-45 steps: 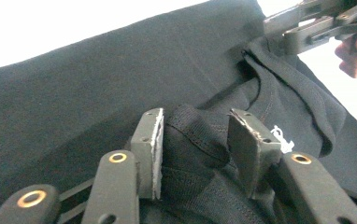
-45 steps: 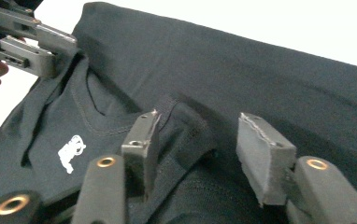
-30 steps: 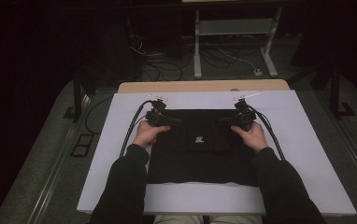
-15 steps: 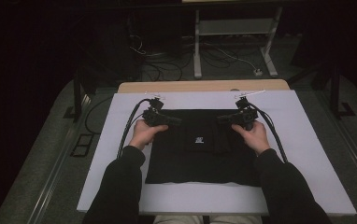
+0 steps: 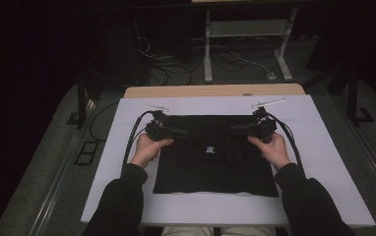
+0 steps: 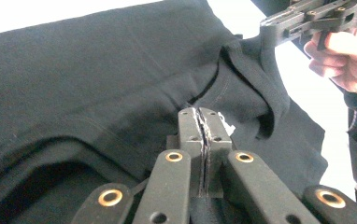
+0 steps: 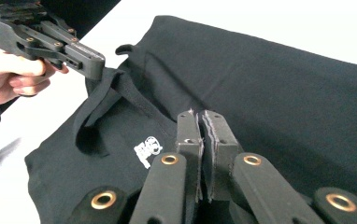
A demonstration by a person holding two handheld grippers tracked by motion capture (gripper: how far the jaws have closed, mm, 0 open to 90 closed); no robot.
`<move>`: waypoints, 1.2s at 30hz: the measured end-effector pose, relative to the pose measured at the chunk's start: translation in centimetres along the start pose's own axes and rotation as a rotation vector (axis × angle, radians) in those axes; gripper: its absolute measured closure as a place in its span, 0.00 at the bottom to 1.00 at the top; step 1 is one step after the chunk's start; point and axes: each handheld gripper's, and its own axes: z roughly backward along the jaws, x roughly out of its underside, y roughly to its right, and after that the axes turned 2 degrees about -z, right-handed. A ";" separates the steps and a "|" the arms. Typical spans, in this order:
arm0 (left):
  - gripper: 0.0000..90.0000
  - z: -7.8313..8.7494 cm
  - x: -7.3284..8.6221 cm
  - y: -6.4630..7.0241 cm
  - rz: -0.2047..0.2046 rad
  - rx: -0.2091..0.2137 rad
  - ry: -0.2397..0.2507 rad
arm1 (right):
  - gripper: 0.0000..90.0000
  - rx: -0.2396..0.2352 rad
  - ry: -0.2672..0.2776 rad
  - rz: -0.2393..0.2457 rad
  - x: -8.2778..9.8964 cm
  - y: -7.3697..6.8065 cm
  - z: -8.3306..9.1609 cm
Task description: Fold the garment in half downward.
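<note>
High view shows us a black garment [image 5: 215, 155] lying spread on the white surface [image 5: 324, 147], with a small white logo [image 5: 209, 151] near its middle. We hold the left gripper [image 5: 178, 132] at the garment's upper left edge and the right gripper [image 5: 237, 130] at its upper right edge, both pointing inward toward each other. Left gripper view shows us its fingers [image 6: 189, 133] pressed together with black cloth pinched between them, and the cloth rises in a fold toward the other gripper [image 6: 272, 32]. Right gripper view shows us its fingers [image 7: 216, 135] likewise closed on a thin layer of cloth, the logo [image 7: 147, 150] just beside them, and the left gripper's tip [image 7: 90, 63] gripping a raised fold.
</note>
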 end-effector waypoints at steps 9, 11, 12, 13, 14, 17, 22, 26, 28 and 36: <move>0.98 1.1 0.8 3.1 -0.050 0.009 0.036 | 0.94 -0.088 0.033 -0.003 2.3 -0.8 1.4; 0.98 1.5 1.2 3.7 -0.055 0.010 0.038 | 0.94 -0.106 0.039 -0.010 3.0 -0.9 1.7; 0.98 1.7 1.5 4.0 -0.057 0.009 0.043 | 0.94 -0.098 0.032 -0.007 3.2 -1.1 1.9; 0.98 1.9 1.8 4.2 -0.059 0.005 0.046 | 0.94 -0.098 0.027 -0.010 3.4 -1.2 2.0; 0.98 2.0 2.0 4.4 -0.049 0.004 0.051 | 0.94 -0.106 0.031 -0.010 3.6 -1.2 2.2; 0.98 2.4 2.7 4.8 -0.035 0.004 0.062 | 0.94 -0.126 0.050 -0.028 4.1 -1.5 2.6; 0.98 2.9 3.5 5.4 -0.028 0.015 0.074 | 0.94 -0.144 0.049 -0.031 4.9 -2.4 3.0; 0.98 3.1 4.6 6.0 -0.020 0.026 0.073 | 0.94 -0.154 0.051 -0.026 5.4 -3.0 3.6; 0.98 3.3 5.2 6.3 -0.032 0.024 0.054 | 0.94 -0.165 0.052 -0.028 5.9 -3.2 3.9; 0.98 4.0 6.2 7.2 -0.028 0.038 0.061 | 0.94 -0.194 0.025 -0.017 7.2 -4.2 5.1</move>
